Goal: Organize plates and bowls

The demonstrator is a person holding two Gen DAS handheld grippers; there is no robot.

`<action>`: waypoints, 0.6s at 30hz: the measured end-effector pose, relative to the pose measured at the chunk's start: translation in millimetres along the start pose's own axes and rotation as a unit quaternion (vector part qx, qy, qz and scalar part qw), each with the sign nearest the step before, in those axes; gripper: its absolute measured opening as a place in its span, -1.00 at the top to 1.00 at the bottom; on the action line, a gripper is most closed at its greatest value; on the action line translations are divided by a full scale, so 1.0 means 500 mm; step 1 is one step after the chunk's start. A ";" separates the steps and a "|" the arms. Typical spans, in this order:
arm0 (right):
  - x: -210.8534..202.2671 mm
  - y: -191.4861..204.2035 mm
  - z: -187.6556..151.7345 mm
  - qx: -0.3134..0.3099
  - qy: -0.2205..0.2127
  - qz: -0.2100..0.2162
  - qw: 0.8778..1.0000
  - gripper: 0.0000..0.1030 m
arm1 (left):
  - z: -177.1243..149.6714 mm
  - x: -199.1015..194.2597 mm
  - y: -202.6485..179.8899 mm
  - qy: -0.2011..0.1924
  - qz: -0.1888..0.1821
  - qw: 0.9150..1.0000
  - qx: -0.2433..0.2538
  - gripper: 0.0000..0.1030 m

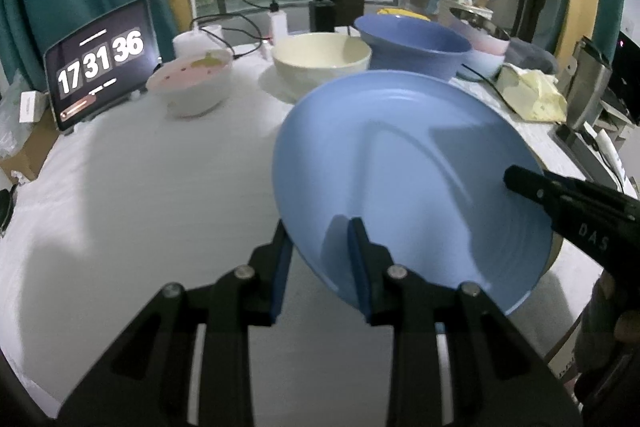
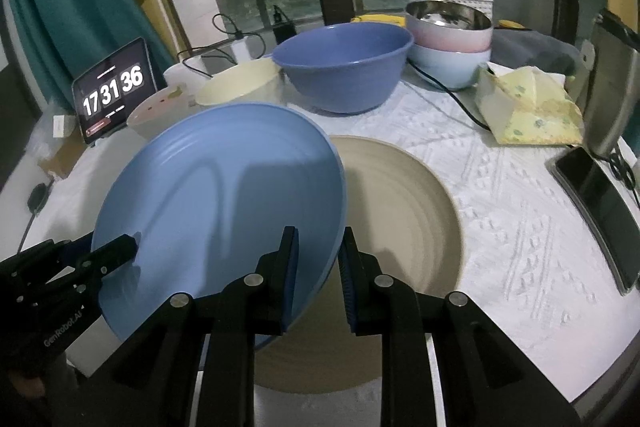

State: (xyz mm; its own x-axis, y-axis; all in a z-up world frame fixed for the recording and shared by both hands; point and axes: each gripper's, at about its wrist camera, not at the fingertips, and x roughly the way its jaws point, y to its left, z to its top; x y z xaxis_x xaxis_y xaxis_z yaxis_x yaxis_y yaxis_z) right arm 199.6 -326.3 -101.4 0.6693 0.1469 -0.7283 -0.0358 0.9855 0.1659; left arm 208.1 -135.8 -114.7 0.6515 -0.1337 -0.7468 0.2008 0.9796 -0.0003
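A light blue plate [image 1: 400, 167] [image 2: 224, 187] hangs tilted above the white table, held from two sides. My left gripper [image 1: 318, 227] is shut on its near rim, and in the right wrist view the left gripper [image 2: 132, 245] pinches the plate's left edge. My right gripper [image 2: 320, 233] is shut on the plate's right rim; from the left wrist view the right gripper [image 1: 514, 179] reaches in at the far right. Partly under the blue plate lies a beige plate [image 2: 404, 211] on the cloth. At the back stand a dark blue bowl [image 2: 344, 67], a cream bowl [image 2: 240, 87] and a pink-and-white bowl [image 2: 156, 111].
A stack of pink and pale blue bowls [image 2: 448, 43] with a steel bowl on top sits back right. A tablet clock [image 2: 114, 91] stands at the left, a yellow cloth packet [image 2: 528, 107] and a phone [image 2: 600, 211] at the right. Cables run between the bowls.
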 end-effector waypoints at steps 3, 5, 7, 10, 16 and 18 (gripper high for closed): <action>-0.004 -0.017 -0.003 0.005 -0.001 -0.003 1.000 0.58 | 0.003 0.004 -0.017 0.002 -0.004 1.000 0.005 0.42; -0.007 -0.030 -0.004 0.008 -0.002 -0.006 1.000 0.58 | 0.005 0.007 -0.027 0.004 -0.007 1.000 0.010 0.42; -0.009 -0.042 -0.006 0.012 -0.003 -0.009 1.000 0.58 | 0.007 0.010 -0.039 0.004 -0.009 1.000 0.014 0.42; -0.013 -0.061 -0.009 0.017 -0.004 -0.013 1.000 0.58 | 0.010 0.015 -0.054 0.006 -0.012 1.000 0.019 0.42; -0.015 -0.087 -0.010 0.027 -0.004 -0.017 0.999 0.58 | 0.014 0.029 -0.076 0.013 -0.019 0.999 0.022 0.40; -0.017 -0.093 -0.010 0.027 -0.004 -0.019 0.999 0.58 | 0.016 0.031 -0.084 0.012 -0.019 0.999 0.024 0.40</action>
State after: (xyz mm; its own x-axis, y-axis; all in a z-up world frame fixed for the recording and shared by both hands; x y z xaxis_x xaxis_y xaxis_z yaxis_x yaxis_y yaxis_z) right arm 192.0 -373.1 -106.4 0.6757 0.1083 -0.7291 0.0298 0.9843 0.1739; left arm 215.3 -180.2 -121.0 0.6253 -0.1661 -0.7625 0.2600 0.9656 0.0029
